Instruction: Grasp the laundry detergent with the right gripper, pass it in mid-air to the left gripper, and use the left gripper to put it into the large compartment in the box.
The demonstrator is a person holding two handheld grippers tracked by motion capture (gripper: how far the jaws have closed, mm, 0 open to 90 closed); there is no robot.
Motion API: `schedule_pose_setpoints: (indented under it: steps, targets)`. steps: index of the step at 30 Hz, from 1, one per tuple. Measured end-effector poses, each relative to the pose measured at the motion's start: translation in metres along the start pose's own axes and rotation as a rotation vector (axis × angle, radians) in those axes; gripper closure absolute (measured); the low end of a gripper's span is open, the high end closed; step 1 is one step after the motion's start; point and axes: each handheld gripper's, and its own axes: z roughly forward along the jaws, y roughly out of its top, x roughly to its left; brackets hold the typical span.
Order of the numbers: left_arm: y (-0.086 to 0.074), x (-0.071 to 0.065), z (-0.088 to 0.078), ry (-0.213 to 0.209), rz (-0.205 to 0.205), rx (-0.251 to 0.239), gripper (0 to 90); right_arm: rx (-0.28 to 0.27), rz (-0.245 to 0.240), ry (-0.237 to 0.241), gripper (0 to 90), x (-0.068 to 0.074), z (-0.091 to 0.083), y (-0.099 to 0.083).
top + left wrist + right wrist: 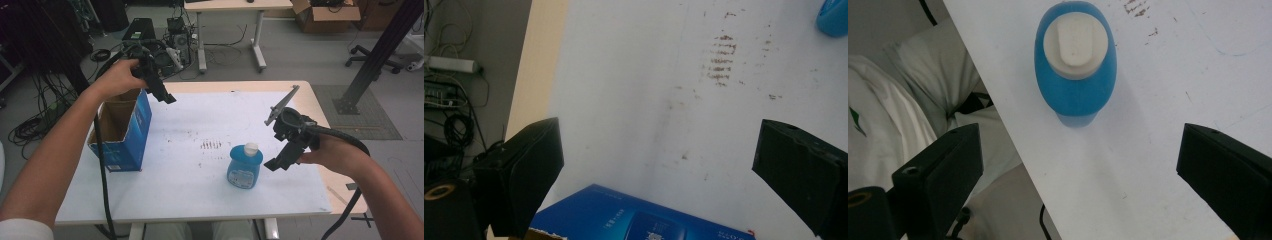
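Here, right gripper (276, 164) tilted over bottle (244, 167)

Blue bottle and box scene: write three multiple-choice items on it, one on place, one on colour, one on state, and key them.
1. Where does the blue bottle stand?
A. inside the box
B. on the table, near the right gripper
C. on the floor

2. What colour is the bottle's cap?
A. white
B. red
C. black

3. How are the right gripper and its jaws?
A. shut on the bottle
B. shut on the box
C. open, holding nothing

Key: 1 B, the high view shows it upright on the table, apart from the blue box. 2 A, the cap is white on a blue body. 3 C, the right gripper view shows the jaws wide apart, above the bottle.
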Motion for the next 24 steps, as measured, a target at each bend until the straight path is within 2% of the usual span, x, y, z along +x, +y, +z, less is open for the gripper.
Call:
schedule_pose_setpoints:
  steps: [3,12,19,24]
  targets:
    - [0.000,0.000,-0.001,0.001,-0.003,-0.003,6.4,-0.030,0.011,-0.011,4.4,0.000,0.002,-0.008]
    - [0.000,-0.001,-0.002,0.003,-0.005,-0.001,6.4,-0.067,0.016,-0.016,4.4,0.002,0.009,-0.019]
    - [0.000,-0.001,-0.001,0.004,-0.003,0.001,6.4,-0.081,-0.015,-0.025,4.6,0.002,0.018,-0.024]
    - [0.001,-0.001,0.001,0.005,-0.002,0.005,6.3,-0.111,-0.023,-0.027,4.6,0.001,0.025,-0.028]
